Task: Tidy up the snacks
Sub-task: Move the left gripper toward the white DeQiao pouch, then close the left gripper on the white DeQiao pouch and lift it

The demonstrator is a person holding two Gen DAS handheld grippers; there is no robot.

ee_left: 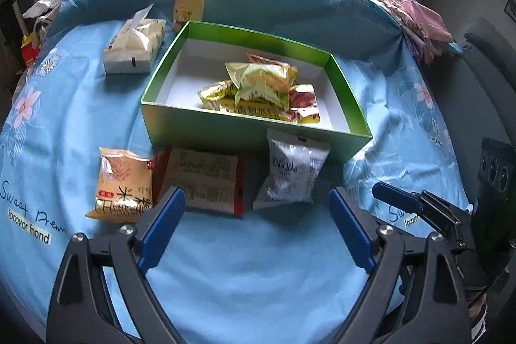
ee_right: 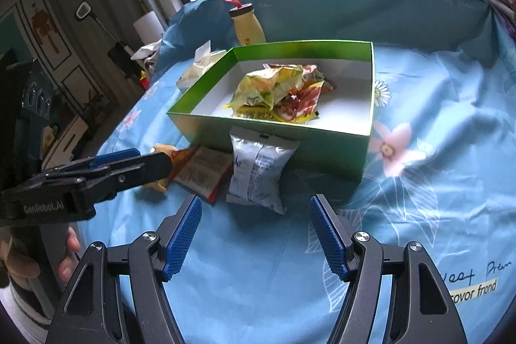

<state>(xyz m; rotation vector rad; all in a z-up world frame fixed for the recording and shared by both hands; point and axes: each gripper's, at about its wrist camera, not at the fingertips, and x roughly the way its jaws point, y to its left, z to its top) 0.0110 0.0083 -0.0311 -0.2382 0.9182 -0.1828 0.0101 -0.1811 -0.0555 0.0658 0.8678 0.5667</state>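
Cloth (ee_left: 245, 273), blue and flowered, covers the work surface and lies bare and open in front of both claws. At far left sits an orange packet (ee_left: 122, 182), touching a red-edged packet (ee_left: 203, 179) lying label-side up just to its right. Next comes a silver packet (ee_left: 290, 173), leaning against the near wall of the green box (ee_left: 245, 131). The box holds a heap of yellow and red snack packets (ee_left: 261, 89), with bare white floor along its left and right walls. A tissue pack (ee_left: 135, 45) and a yellow bottle (ee_left: 189, 2) stand behind the box's left corner.

Left claw (ee_left: 258, 228): released, jaws wide, nothing between them; the red-edged packet lies just ahead of its left finger. Right claw (ee_right: 256, 234): released, empty; the silver packet lies just ahead, centred between its fingers.
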